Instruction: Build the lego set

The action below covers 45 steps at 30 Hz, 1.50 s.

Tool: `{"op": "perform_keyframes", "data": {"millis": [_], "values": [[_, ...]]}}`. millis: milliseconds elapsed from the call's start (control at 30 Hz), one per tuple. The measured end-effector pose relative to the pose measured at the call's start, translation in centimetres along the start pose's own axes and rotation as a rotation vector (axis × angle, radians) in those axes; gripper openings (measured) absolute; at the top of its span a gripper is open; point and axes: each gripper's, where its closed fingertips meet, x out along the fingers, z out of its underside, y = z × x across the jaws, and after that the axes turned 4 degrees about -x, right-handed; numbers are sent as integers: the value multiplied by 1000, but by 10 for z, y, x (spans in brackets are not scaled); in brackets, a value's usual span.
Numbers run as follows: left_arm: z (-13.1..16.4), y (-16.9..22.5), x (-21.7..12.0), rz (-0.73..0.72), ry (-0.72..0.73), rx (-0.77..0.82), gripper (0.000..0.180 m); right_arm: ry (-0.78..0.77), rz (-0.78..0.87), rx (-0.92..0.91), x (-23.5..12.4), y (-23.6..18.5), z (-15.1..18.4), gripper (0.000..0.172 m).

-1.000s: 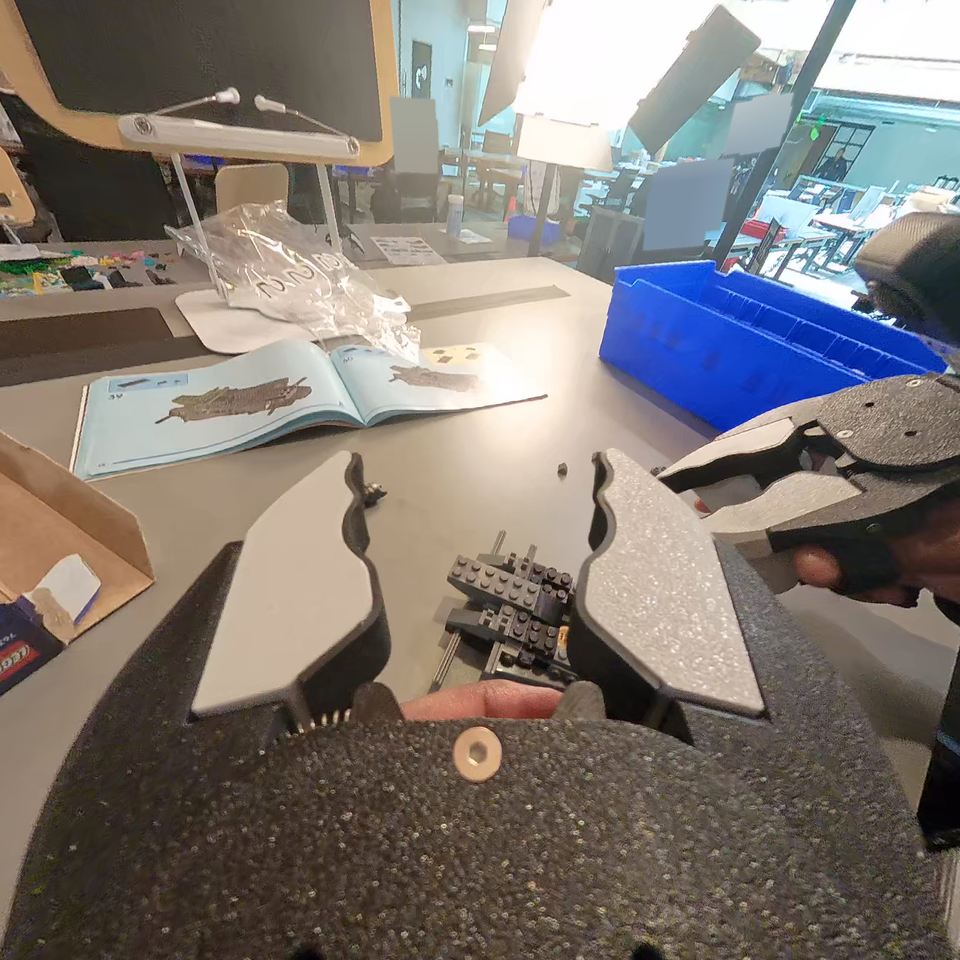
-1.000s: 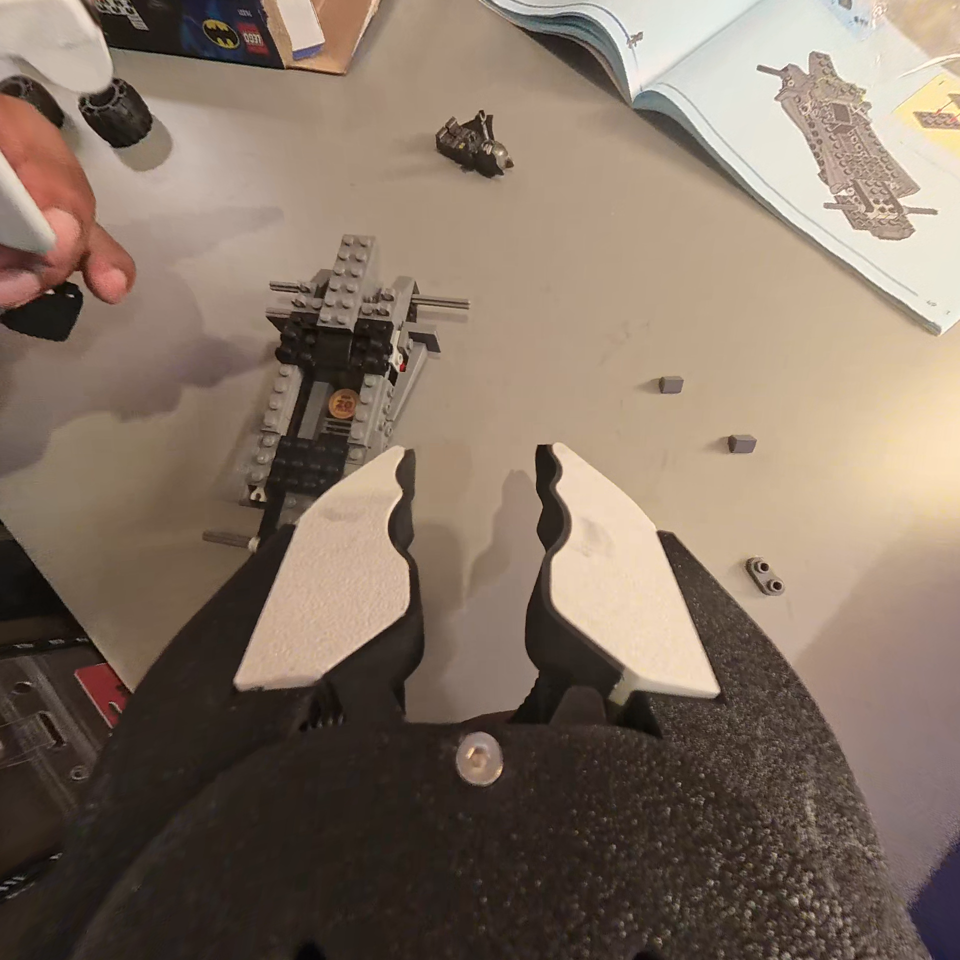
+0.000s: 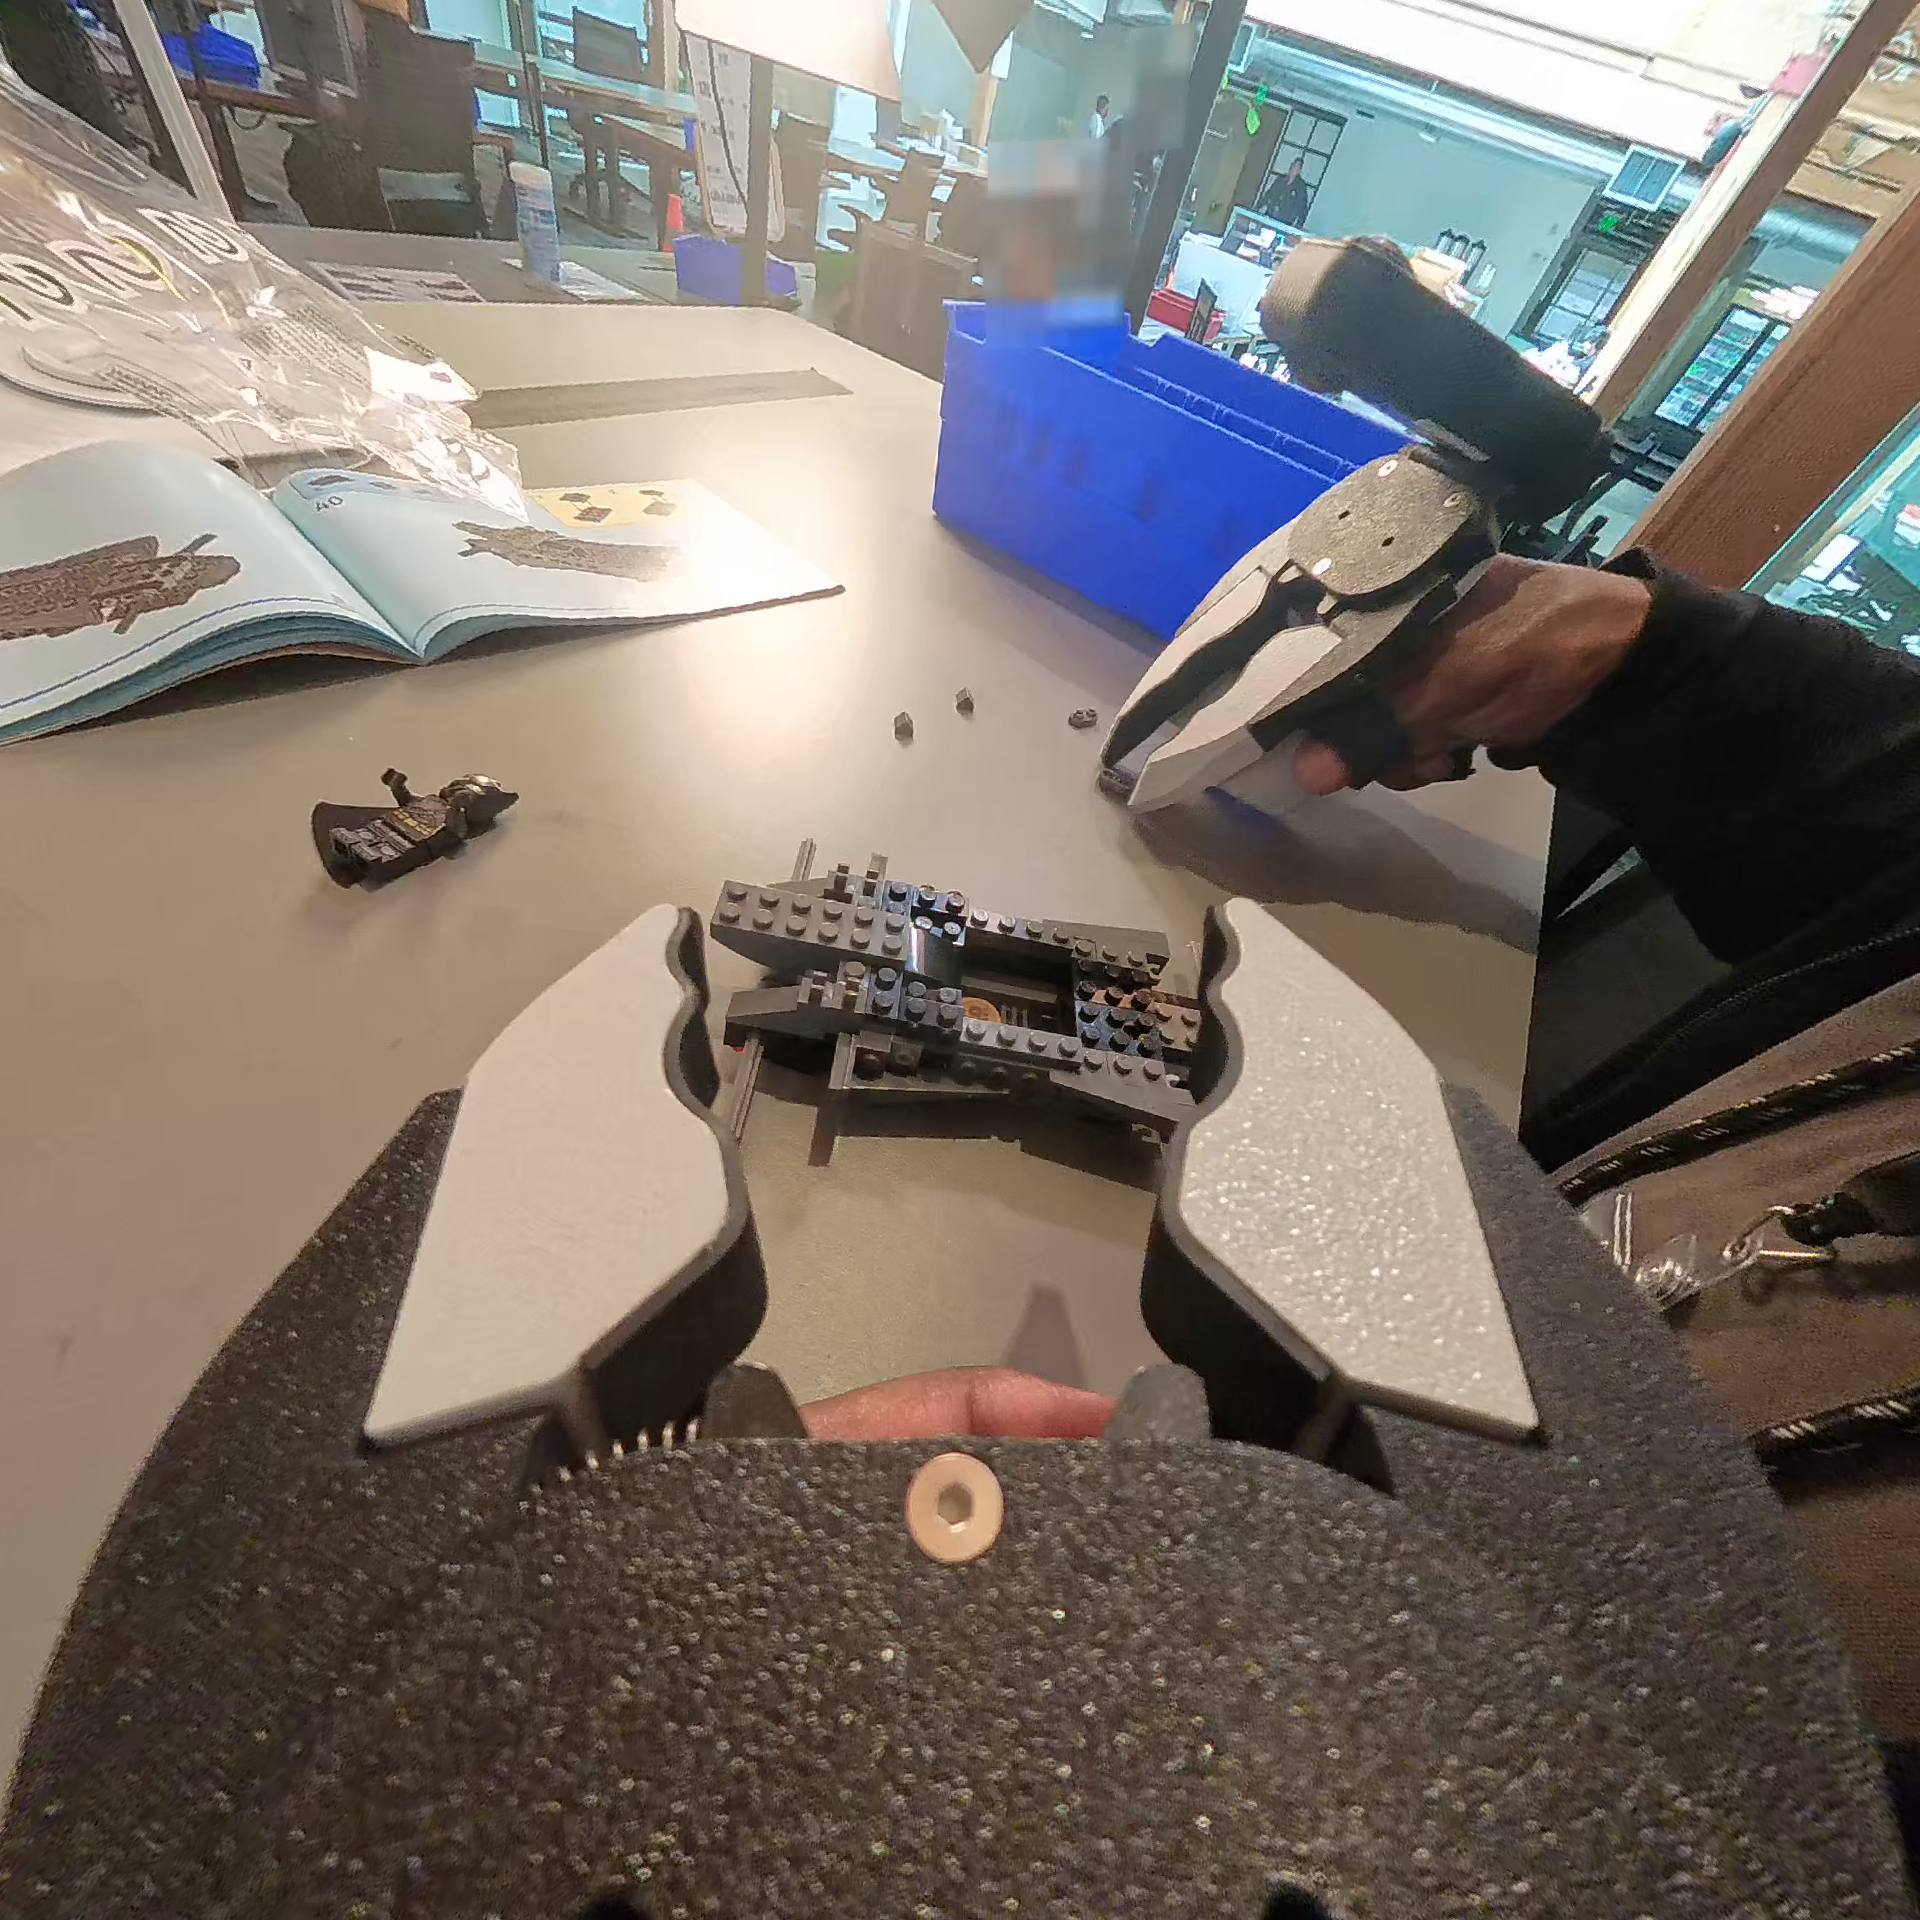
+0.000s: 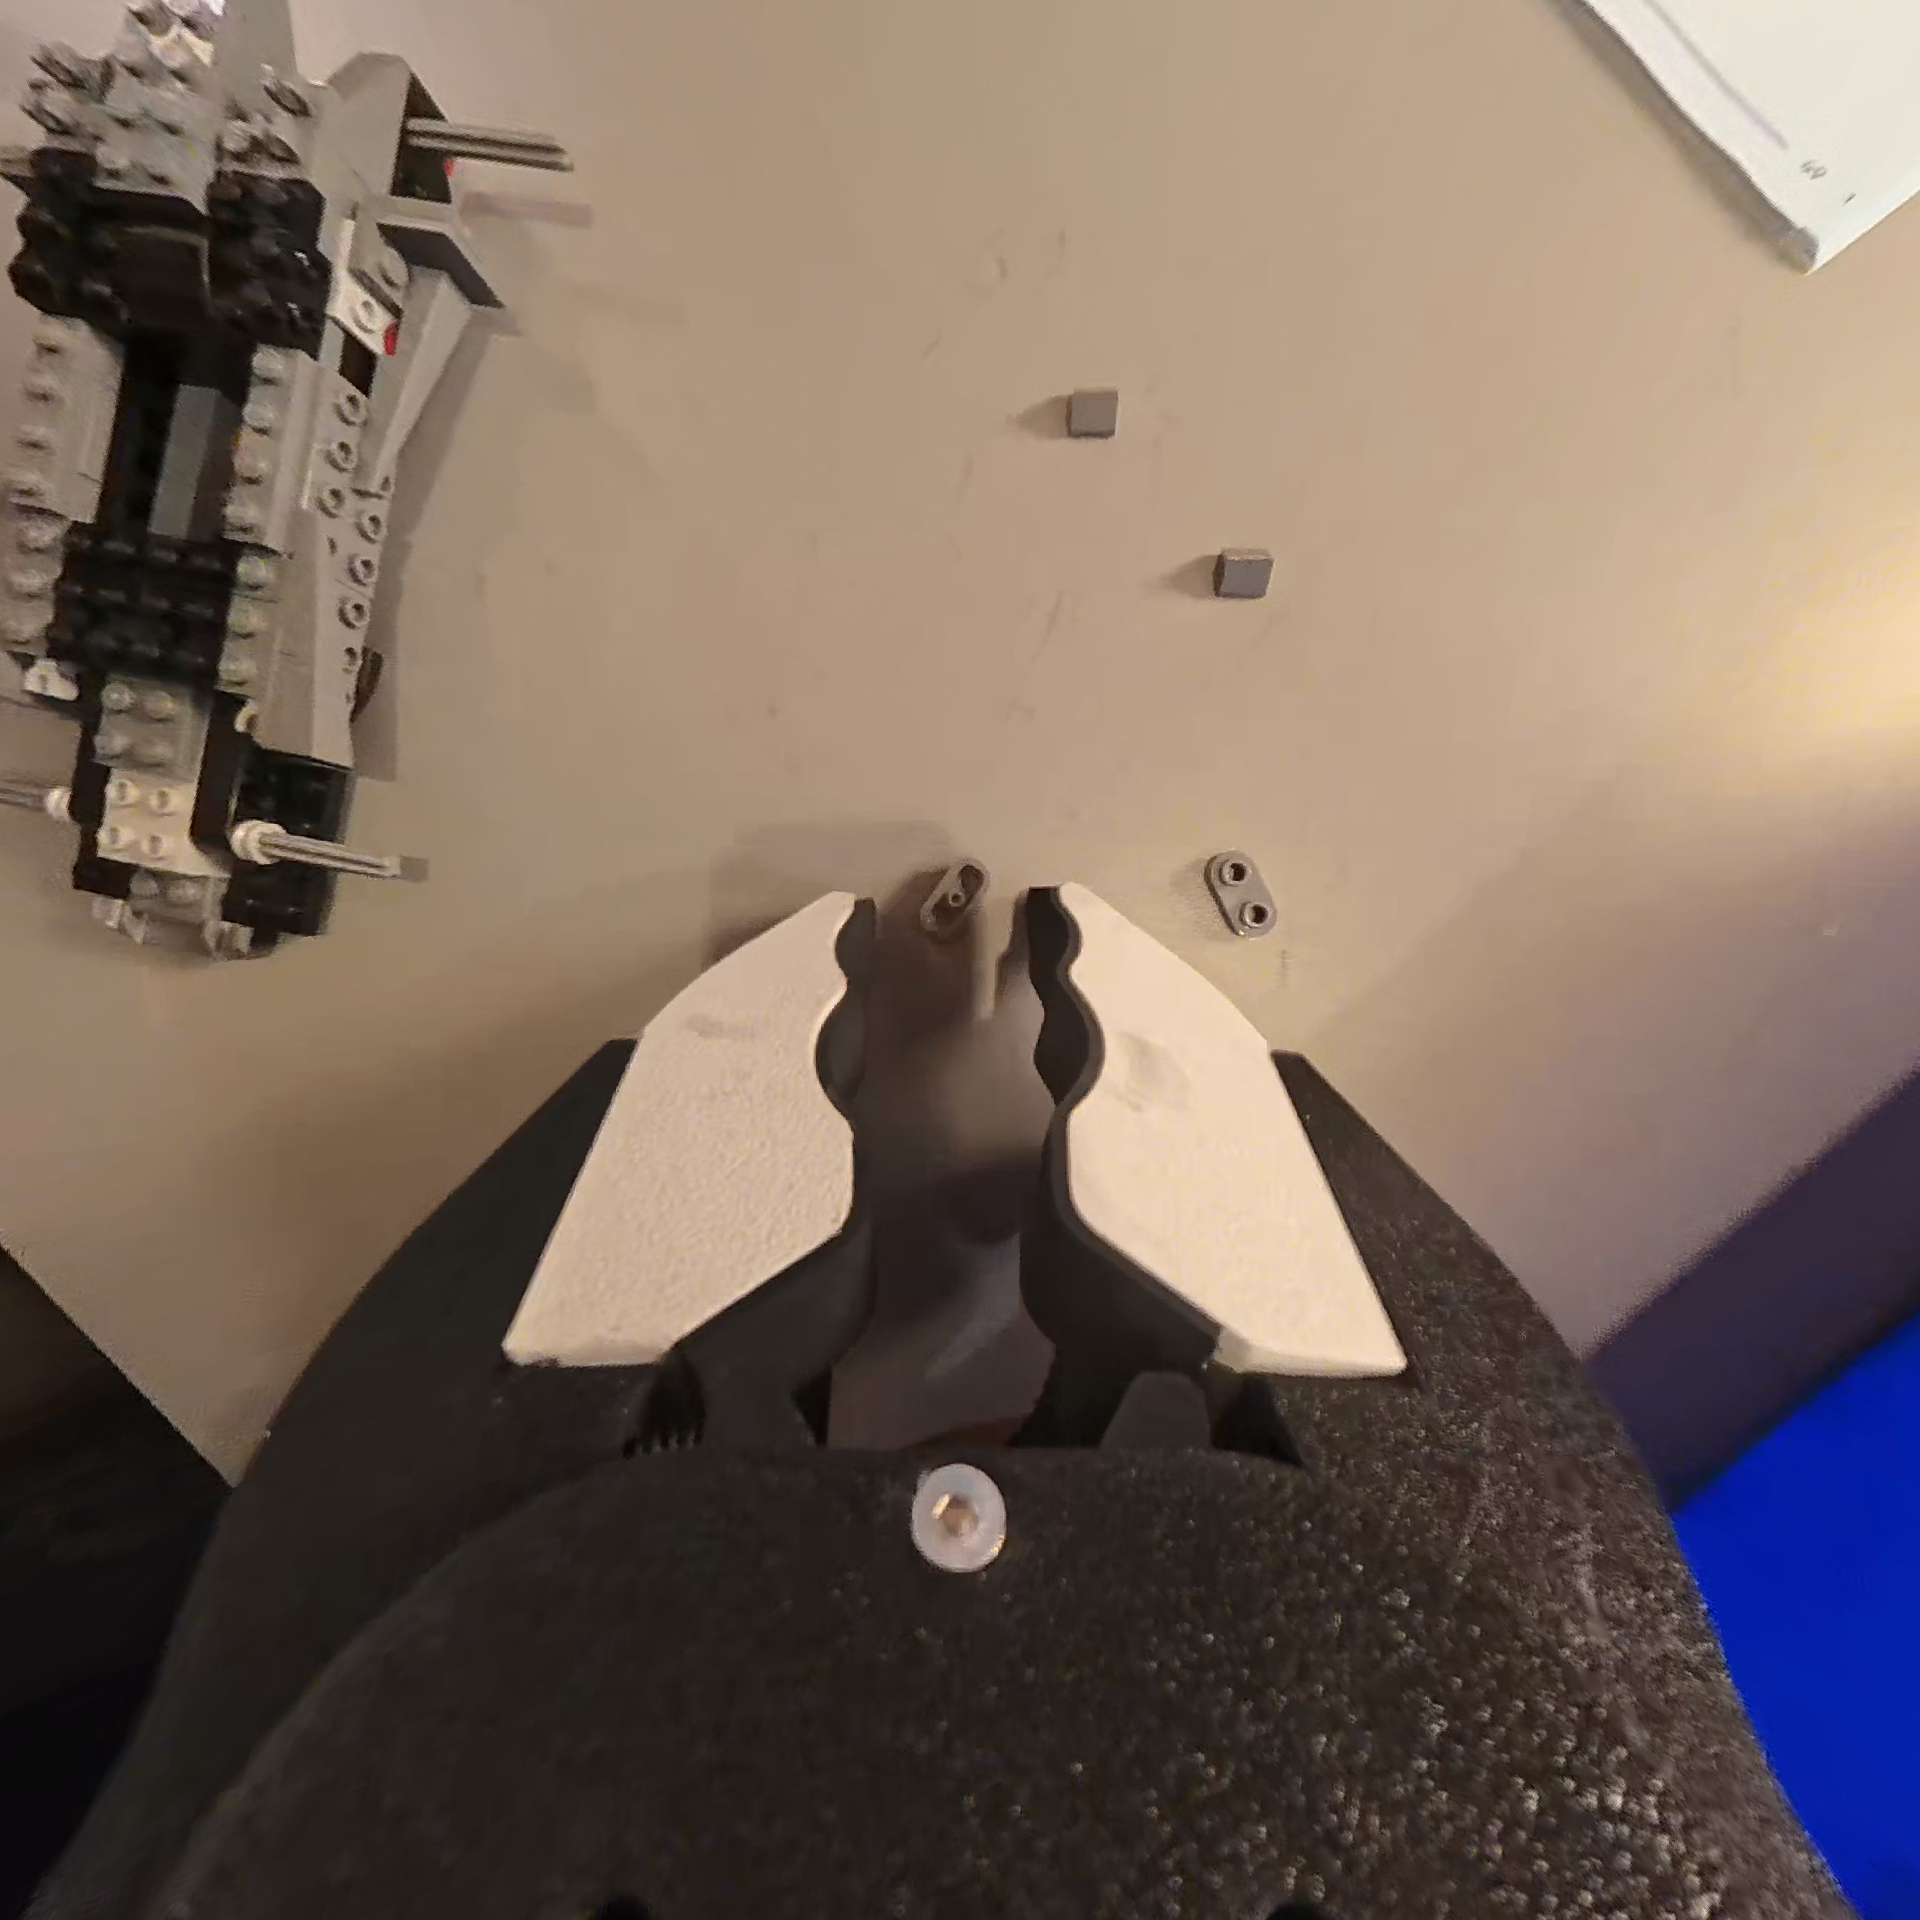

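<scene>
The right gripper (image 4: 951,902), jaws parted, is straddling a small grey rounded two-hole plastic plate (image 4: 954,900) tilted between untouching fingertips; the left gripper (image 3: 951,997) is gaping wide.

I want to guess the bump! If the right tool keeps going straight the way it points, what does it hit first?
Probably the small grey oval piece lying on the table between the right tool's open tips, which don't touch it yet. Depth is hard to judge.
</scene>
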Motion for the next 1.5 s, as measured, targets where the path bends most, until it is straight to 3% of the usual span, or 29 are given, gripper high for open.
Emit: {"op": "perform_keyframes", "data": {"millis": [133,433,633,800,1000,1167,1500], "values": [[-1,-1,-2,9,11,-9,90,-26,39,13,2,3,-2,9],[-4,0,-6,20,35,-4,89,77,-86,91,2,-19,-17,8],[-10,9,0,34,72,66,77,355,-374,205,-17,-75,-76,8],[-20,23,7,77,129,150,66,598,-792,420,-39,-125,-130,8],[-47,46,0,205,257,221,46,760,-1228,632,-71,-148,-156,8],[-68,54,-9,247,347,260,34,795,-1367,695,-80,-154,-162,8],[-78,71,-6,251,381,391,25,802,-1484,703,-94,-171,-170,8]]}}
